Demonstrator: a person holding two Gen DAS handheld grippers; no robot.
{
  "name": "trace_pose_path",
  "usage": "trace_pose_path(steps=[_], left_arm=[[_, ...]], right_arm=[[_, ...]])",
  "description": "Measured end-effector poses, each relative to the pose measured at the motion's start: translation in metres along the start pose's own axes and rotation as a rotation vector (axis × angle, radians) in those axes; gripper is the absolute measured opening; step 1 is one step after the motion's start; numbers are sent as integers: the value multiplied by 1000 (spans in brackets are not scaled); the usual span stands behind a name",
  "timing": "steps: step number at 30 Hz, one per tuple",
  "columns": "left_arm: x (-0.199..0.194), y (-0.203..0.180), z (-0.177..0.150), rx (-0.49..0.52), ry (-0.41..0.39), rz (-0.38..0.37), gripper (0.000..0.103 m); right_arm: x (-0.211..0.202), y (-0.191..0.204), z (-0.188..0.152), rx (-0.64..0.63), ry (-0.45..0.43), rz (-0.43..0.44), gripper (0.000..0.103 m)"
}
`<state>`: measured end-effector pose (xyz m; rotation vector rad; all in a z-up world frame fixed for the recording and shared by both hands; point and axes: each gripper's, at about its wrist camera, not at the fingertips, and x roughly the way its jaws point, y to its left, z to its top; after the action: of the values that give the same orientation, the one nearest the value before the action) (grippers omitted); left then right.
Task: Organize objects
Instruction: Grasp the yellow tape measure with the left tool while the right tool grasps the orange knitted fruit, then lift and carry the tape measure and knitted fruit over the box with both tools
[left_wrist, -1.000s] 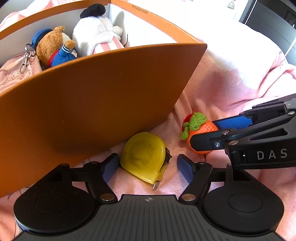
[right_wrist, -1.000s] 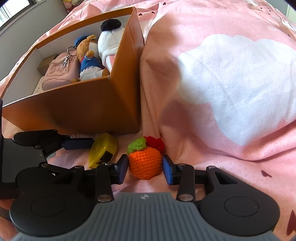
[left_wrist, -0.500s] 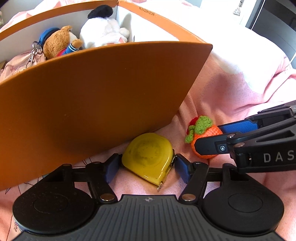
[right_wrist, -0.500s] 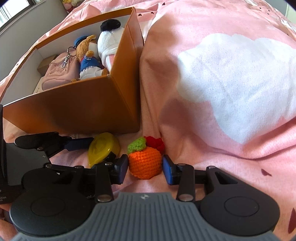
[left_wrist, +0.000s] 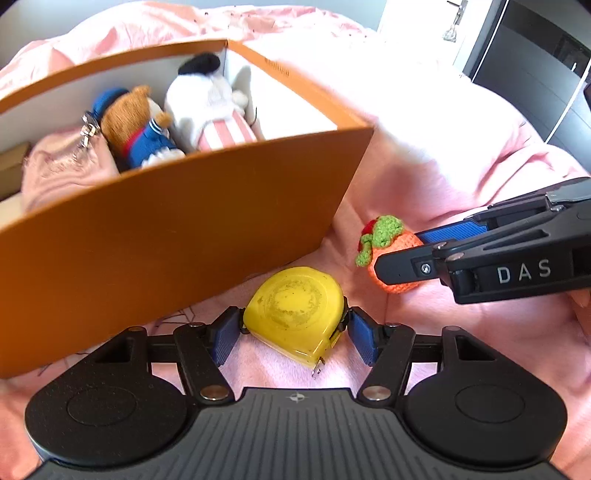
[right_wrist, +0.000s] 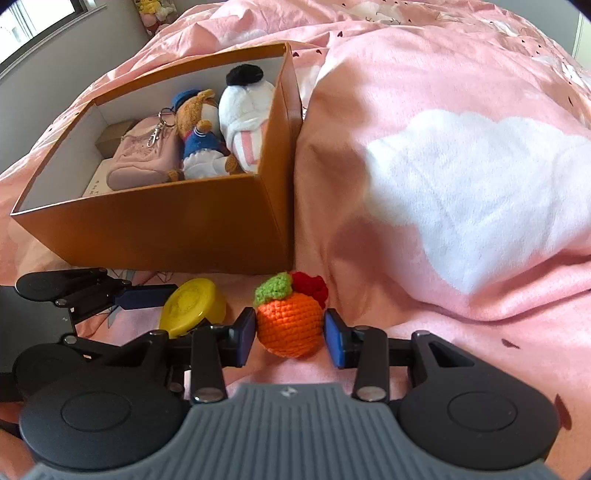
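Left tool: jaws had just closed in, pads clamped on the yellow tape measure, just in front of the orange box | Right tool: squeezed the crocheted orange, over the pink bed cover | Box held plush toys.

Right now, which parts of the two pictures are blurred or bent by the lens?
Left wrist view: the far rim of the orange box is smeared by motion and its near wall bows strongly, while the yellow tape measure is sharp. Right wrist view: the box and the crochet orange are sharp; only the edges curve.
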<state>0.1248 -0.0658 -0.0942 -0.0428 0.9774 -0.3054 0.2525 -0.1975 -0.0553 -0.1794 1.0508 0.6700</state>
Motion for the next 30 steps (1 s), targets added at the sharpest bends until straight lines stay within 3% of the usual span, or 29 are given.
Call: trace_pose_path(steps=[5,7,13,20,25,30], left_arm=[[-24,-1,-3,15,-61,8,73],[-22,-1,19,20,-106,3,73],[-53,-3,32,44,-271,32,73],[-96,12,45,-52,-384,34,73],[-102,32,70,-60,-376,41,73],[-89,65,94,-77,-278,-55,73]], right_arm=[[-22,9,1,-26,-37,19,42],[-34,12,2,-37,-59,22,42],[-72,22,11,-93,-134,42,42],[-102,42,34,-213,-233,23,42],[-97,58,61,-331,-248,9,42],[-66,70,91,-454,-152,21,42]])
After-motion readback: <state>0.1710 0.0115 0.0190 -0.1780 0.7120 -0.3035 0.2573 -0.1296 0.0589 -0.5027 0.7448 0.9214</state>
